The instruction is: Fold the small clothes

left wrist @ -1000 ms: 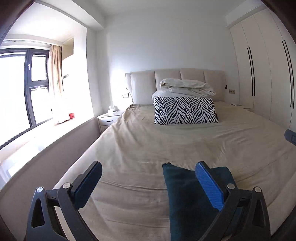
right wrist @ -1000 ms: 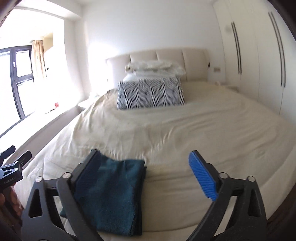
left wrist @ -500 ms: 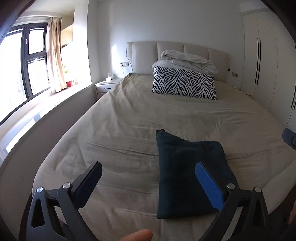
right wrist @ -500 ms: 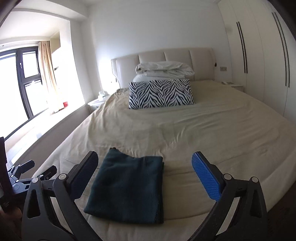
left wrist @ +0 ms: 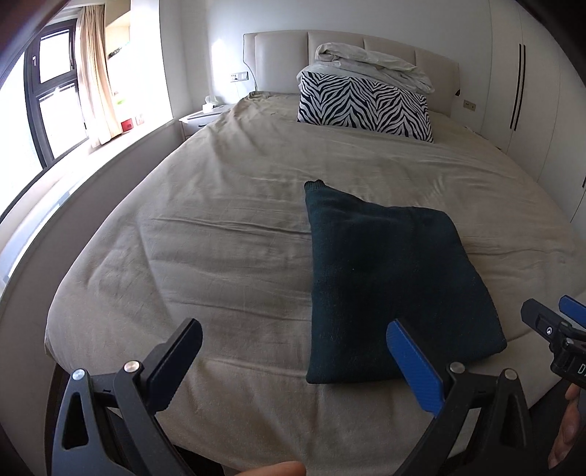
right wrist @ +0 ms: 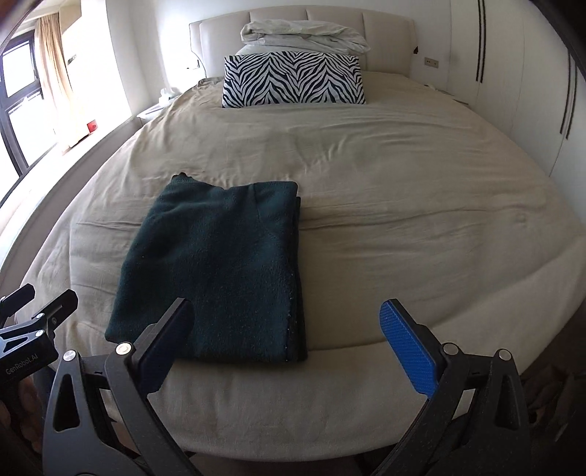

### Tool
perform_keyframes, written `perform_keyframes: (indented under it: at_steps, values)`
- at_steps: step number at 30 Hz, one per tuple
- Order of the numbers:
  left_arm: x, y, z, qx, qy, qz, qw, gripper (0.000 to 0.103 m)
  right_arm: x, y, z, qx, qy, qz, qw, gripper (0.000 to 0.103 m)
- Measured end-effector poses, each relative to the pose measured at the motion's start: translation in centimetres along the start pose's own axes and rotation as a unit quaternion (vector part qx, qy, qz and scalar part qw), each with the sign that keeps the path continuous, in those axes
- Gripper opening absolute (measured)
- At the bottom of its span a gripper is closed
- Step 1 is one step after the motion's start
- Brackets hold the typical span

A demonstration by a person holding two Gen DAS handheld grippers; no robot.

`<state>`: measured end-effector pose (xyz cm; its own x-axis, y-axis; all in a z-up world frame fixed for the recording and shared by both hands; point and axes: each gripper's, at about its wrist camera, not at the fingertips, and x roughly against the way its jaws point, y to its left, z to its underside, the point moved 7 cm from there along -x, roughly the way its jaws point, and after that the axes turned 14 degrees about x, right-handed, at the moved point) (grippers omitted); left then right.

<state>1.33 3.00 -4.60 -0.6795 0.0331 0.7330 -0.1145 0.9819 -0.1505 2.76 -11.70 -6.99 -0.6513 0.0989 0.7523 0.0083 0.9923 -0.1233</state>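
Fuzzy dark-teal folded garment (right wrist: 219,271), rectangular, on wrinkled beige bedspread (right wrist: 403,205)

Folded dark-green fleece garment (right wrist: 219,271) lying on beige bedspread (right wrist: 384,190), near foot edge. Zebra-striped pillow (right wrist: 293,78) sitting well behind it, before padded headboard (right wrist: 293,22), rumpled pale duvet (right wrist: 304,34) being borne on top. Both grippers being held apart from garment: left gripper (left wrist: 293,362), right gripper (right wrist: 284,337).
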Motion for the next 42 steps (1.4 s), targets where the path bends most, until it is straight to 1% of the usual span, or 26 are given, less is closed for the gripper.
perform_keyframes:
  at_steps: [5,12,42]
  values:
    - [-0.8,0.3,0.5,0.004,0.015,0.002,0.9999,0.103,-1.2,0.5,0.6,0.016,0.018,-0.003,1.0,0.103]
    - [-1.4,0.6,0.8,0.006,0.021,-0.002,0.9998,0.103,-2.1,0.5,1.3,0.015,0.035,-0.008,0.999,0.103]
    - [-1.9,0.4,1.5,0.007,0.03,0.004,0.9995,0.103,-2.3,0.8,1.5,0.013,0.042,-0.009,0.999,0.103]
